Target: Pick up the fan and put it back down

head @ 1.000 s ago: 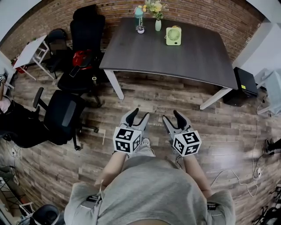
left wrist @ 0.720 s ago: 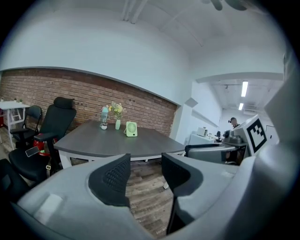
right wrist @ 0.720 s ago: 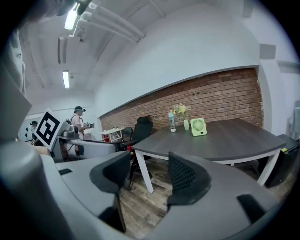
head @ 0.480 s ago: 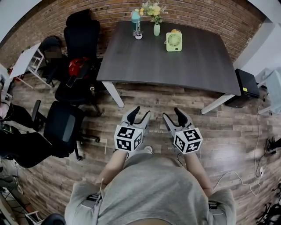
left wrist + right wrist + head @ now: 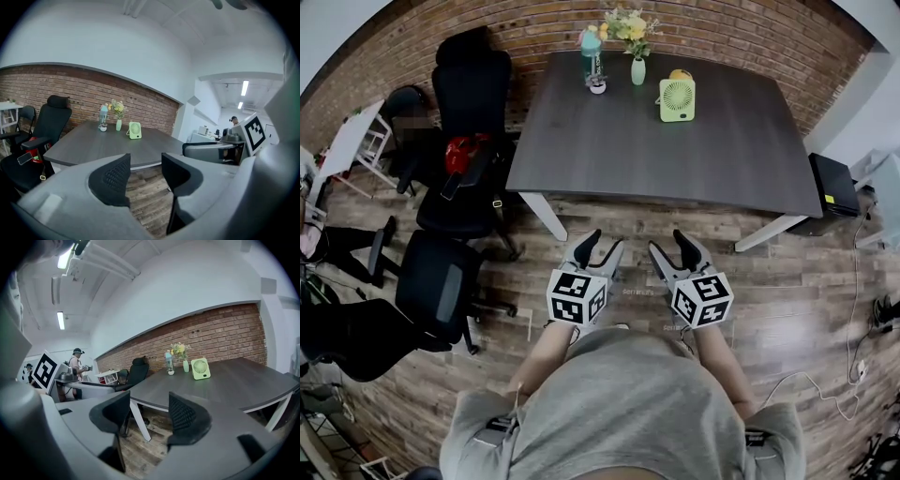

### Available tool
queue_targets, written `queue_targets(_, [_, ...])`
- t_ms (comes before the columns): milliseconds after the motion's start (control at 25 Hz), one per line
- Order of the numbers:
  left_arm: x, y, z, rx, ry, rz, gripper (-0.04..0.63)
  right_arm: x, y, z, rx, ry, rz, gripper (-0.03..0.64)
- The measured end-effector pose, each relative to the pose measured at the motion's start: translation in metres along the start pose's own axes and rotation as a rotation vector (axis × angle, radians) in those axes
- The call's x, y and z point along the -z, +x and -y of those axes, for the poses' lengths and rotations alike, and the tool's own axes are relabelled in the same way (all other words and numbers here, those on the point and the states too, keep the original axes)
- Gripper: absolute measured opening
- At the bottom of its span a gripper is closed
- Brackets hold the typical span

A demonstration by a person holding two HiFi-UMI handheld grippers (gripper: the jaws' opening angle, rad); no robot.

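Brick-walled office, dark table [image 5: 609, 159] ahead.
The green fan [image 5: 677, 98] stands upright near the table's far edge, beside a vase [image 5: 637, 71]; probably light, rigid plastic, best pinched across its frame. Left gripper [image 5: 603, 241] and right gripper [image 5: 667, 242] gape empty, well short of it.

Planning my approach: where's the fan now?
In the head view, the green fan stands at the far side of the dark table, right of the flower vase.

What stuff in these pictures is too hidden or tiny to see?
Fan: too small in every view to see its switch.
Orange thing behind it, head view: mostly hidden.
Red thing on the black chair, head view: too small to name.
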State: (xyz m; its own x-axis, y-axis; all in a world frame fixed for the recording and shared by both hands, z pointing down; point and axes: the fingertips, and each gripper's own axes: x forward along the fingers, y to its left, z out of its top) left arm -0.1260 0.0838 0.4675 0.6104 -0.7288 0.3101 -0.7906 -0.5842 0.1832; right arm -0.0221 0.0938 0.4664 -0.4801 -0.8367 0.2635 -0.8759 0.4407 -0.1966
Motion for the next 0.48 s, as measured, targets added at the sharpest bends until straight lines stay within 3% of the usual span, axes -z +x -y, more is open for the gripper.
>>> queue_targets(480, [-0.004, 0.035, -0.019, -0.019, -0.019, -0.010, 0.195, 0.000, 0.021, 0.023, 0.004, 0.005, -0.018, 0.247])
